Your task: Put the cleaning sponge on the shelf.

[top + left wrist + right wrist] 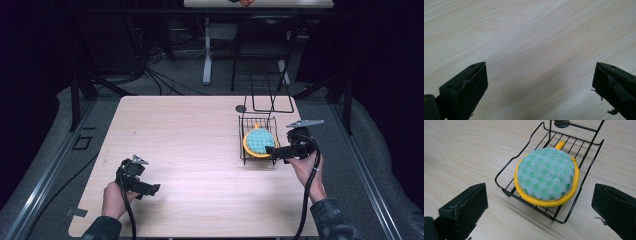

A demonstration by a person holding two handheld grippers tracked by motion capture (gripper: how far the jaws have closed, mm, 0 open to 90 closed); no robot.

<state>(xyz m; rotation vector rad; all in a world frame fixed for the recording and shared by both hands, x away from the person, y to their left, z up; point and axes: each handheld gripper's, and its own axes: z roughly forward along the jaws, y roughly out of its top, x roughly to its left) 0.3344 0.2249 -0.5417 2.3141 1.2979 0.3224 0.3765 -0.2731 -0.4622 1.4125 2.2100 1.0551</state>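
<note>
The left tongs (150, 190) are released, their two black jaws spread wide with nothing between them; in the left gripper view (540, 95) bare pale wood grain lies in the gap. The person's left hand (114, 199) holds them low over the table (190, 145) near its near left corner, and their cable trails back toward the near edge.

The right tongs (276, 151) are also released, jaws wide apart and empty. In the right gripper view (540, 212) they point at a black wire rack (506, 178) from just short of its near rim, without touching it. The person's right hand (302, 167) holds them by the right edge of the table, level with the rack, and a grey three-cornered plate (305, 123) sits on top of them.

In the rack lies a round pad (546, 176), its top a green-and-white checked cloth with a yellow border around it and a small yellow loop (560, 144) sticking out on its far side. The pad rests flat on the rack's wire floor and takes up most of it. From the high view the rack (243, 145) stands in the right half of the table, toward the far right corner, with the pad (260, 141) inside, and a tall wire frame (272, 95) rises from its far side. A small dark round spot (241, 108) sits on the table just beyond the rack, near the far edge.
</note>
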